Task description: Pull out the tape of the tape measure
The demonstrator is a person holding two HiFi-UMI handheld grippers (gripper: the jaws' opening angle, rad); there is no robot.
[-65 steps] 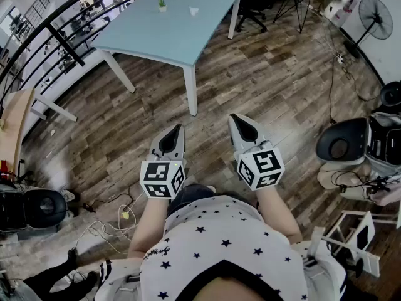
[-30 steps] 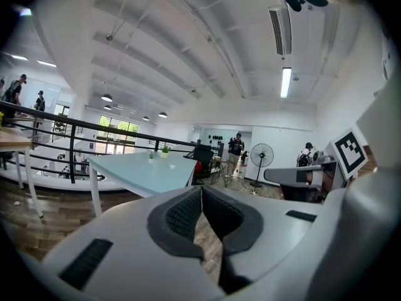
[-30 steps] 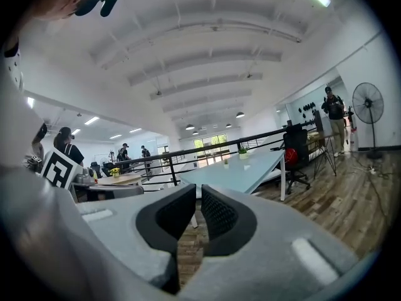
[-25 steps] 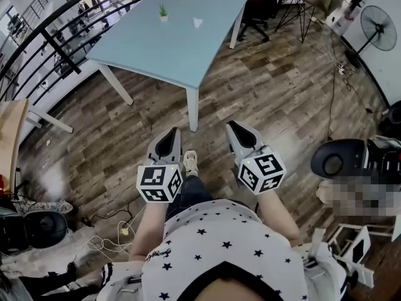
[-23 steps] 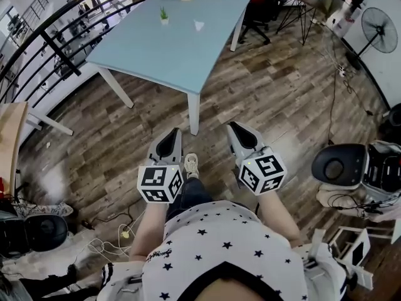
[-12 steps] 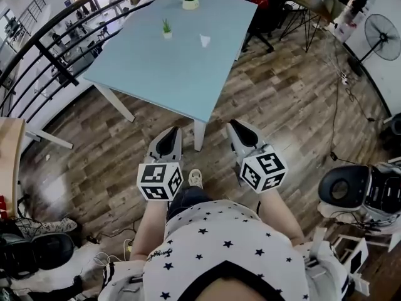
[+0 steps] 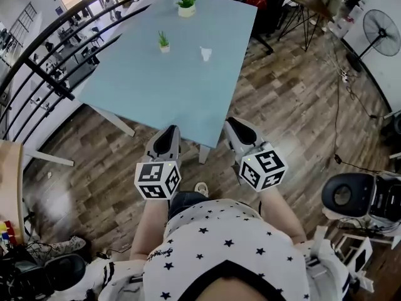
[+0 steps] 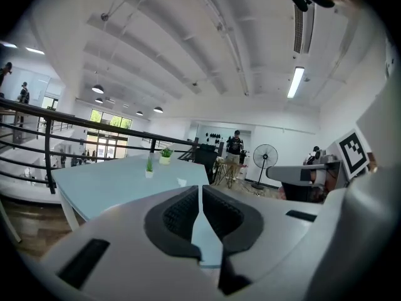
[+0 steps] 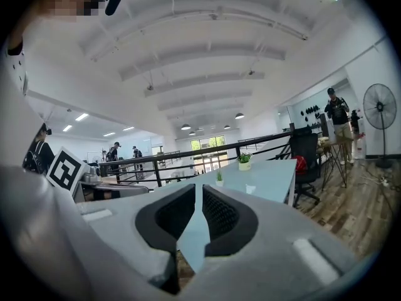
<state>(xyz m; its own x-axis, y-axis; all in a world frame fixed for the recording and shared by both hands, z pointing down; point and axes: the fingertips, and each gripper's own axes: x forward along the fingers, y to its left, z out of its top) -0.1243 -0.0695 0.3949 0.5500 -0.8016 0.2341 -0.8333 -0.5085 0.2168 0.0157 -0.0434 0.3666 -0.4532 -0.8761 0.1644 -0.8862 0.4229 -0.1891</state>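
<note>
At the near edge of the light-blue surface, both forearms are held forward side by side, left gripper and right gripper almost level, jaws together on nothing; a small white thing, too small to tell as the tape measure, lies farther along the surface, well apart

**Colours and patterns**

Pale blue table; floor of brown wood-grain planks; white shirt with dark stars. Grey left gripper and right gripper with black pads; cubes white with black square markers.
</note>
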